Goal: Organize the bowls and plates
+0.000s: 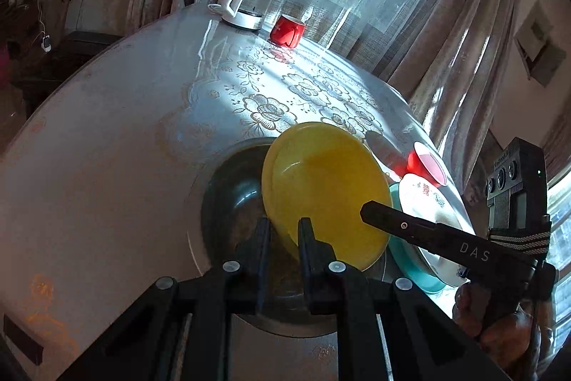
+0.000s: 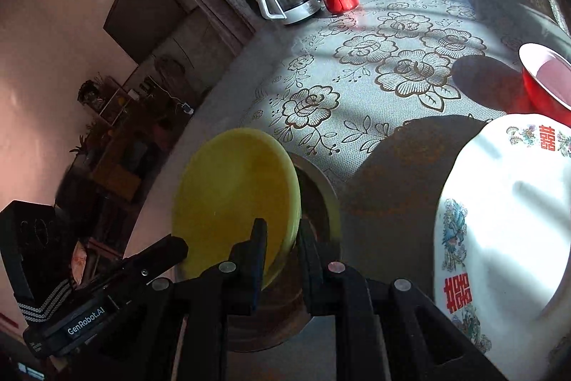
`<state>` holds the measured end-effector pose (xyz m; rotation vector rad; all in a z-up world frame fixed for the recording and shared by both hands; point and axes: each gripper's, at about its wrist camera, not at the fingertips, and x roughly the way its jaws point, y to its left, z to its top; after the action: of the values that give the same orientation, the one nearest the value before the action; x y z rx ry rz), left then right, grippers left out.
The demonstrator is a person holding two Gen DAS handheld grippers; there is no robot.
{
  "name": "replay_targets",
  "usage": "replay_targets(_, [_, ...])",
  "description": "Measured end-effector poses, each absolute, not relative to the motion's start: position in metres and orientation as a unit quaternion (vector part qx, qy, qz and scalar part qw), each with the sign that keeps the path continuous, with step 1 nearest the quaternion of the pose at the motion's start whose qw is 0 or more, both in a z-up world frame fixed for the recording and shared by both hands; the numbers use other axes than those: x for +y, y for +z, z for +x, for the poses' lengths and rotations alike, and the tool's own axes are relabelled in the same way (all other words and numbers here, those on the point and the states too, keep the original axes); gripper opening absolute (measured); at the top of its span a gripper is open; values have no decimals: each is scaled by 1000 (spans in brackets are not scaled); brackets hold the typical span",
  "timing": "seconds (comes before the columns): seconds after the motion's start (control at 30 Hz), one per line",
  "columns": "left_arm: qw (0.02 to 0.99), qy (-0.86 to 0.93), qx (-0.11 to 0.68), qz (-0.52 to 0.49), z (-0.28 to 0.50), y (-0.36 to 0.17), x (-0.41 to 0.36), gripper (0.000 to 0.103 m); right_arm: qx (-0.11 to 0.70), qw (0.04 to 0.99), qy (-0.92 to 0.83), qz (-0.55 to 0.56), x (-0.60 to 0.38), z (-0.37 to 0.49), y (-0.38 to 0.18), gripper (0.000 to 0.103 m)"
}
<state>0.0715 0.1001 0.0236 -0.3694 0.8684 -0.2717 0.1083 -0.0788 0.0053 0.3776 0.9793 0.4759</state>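
The shallow yellow plastic plate [image 1: 326, 191] stands tilted over a dark round bowl [image 1: 232, 199] on the lace-patterned tablecloth [image 1: 271, 95], and it looks light, stiff and rather slippery — the thin rim is the best hold. Both the left gripper [image 1: 284, 231] and the right gripper [image 2: 283, 234] pinch this rim at its lower edge. Beside it lie a white decorated plate [image 2: 506, 213] and a red bowl [image 2: 546, 84] — these look like fragile ceramic.

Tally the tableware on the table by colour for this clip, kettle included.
Yellow: 1, the yellow plate, held tilted by both grippers.
Red: 2, the red mug by the kettle and the red bowl.
White: 2, the white patterned plate and the white kettle.
Teal: 1, the teal dish under the white plate.
Grey: 1, the grey dish below the yellow plate.
Total: 7
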Motion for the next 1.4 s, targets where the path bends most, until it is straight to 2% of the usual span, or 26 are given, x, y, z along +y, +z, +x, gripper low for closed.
replay_targets(0.3, [870, -119, 441, -183, 67, 7, 107, 14, 485, 829, 225, 165, -67, 103, -8, 19])
replay_targets(1.0, [866, -112, 451, -186, 67, 8, 109, 15, 495, 836, 207, 113, -52, 101, -4, 23])
replay_targets(1.07, [866, -112, 451, -185, 67, 8, 109, 15, 496, 835, 211, 116, -51, 101, -4, 27])
replay_targets(1.4, [864, -113, 454, -184, 64, 11, 109, 15, 486, 850, 188, 72, -42, 94, 2, 32])
